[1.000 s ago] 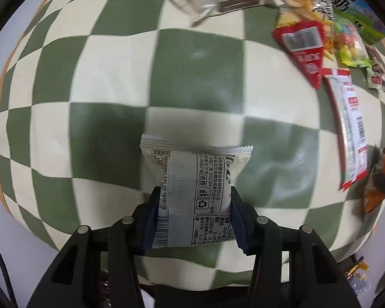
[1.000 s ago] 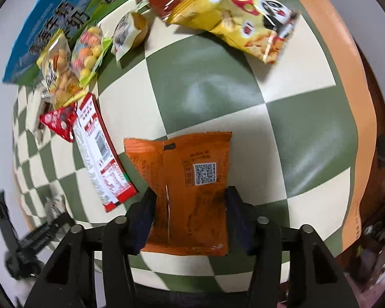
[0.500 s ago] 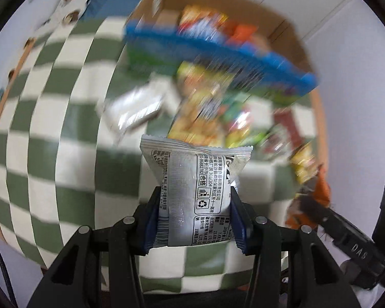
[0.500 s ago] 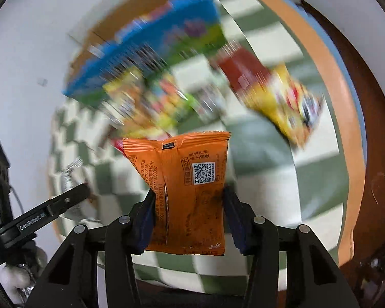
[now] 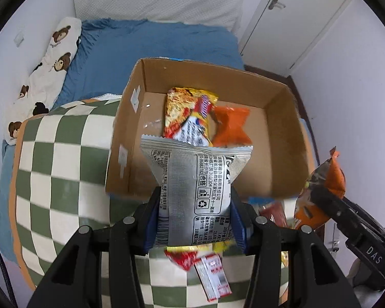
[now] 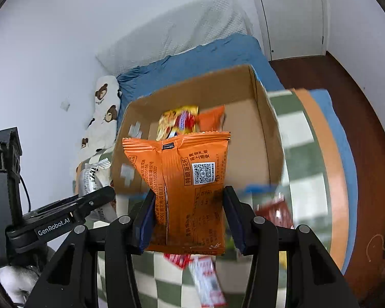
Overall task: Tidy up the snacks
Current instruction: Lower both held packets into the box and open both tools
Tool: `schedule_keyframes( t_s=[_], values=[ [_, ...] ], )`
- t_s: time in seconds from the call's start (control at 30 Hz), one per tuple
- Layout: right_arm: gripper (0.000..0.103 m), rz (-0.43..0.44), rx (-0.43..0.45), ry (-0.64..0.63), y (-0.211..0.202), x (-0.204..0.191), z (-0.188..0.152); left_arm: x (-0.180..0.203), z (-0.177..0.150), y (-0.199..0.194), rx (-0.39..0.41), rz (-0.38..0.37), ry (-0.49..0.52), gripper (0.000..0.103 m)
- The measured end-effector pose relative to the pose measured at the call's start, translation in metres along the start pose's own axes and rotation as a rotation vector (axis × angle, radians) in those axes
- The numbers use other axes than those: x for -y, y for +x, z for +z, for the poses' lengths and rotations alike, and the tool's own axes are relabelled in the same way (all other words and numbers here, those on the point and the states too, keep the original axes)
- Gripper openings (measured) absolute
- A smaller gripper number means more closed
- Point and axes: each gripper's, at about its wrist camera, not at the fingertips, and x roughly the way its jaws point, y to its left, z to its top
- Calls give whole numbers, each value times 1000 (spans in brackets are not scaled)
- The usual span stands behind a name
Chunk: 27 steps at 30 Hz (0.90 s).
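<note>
My left gripper (image 5: 193,218) is shut on a grey-white snack packet (image 5: 196,179) and holds it in the air in front of an open cardboard box (image 5: 282,118). My right gripper (image 6: 188,218) is shut on an orange snack packet (image 6: 184,179), also raised before the same box (image 6: 264,128). Inside the box lie a yellow-red packet (image 5: 187,118) and an orange packet (image 5: 231,125). The right gripper with its orange packet (image 5: 320,187) shows at the right of the left wrist view. The left gripper with its grey packet (image 6: 92,177) shows at the left of the right wrist view.
The box stands on a green-and-white checkered cloth (image 5: 59,169). Red and white snack packets (image 5: 213,272) lie on the cloth below the grippers. Behind is a bed with a blue sheet (image 5: 154,41) and a bear-print pillow (image 5: 48,61). A white door (image 6: 292,12) is at the back right.
Both grippers have lifted from the cloth with their packets and swung up toward the cardboard box, which now fills the middle of both views.
</note>
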Motion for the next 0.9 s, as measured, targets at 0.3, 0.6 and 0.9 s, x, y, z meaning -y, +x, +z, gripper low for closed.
schedule_keyframes(
  t_s=[0.3,0.6,0.9],
  values=[
    [52,-82,-141,-12,94,-3,58,-20,48,90,-174,90,-18,45],
    [52,-174,-256,-61,162,-2,54,-27,40,143,-284,104,-16,45],
    [96,-212,-398,-75,197,8,48,-31,36,145,-272,107,4,80]
  ],
)
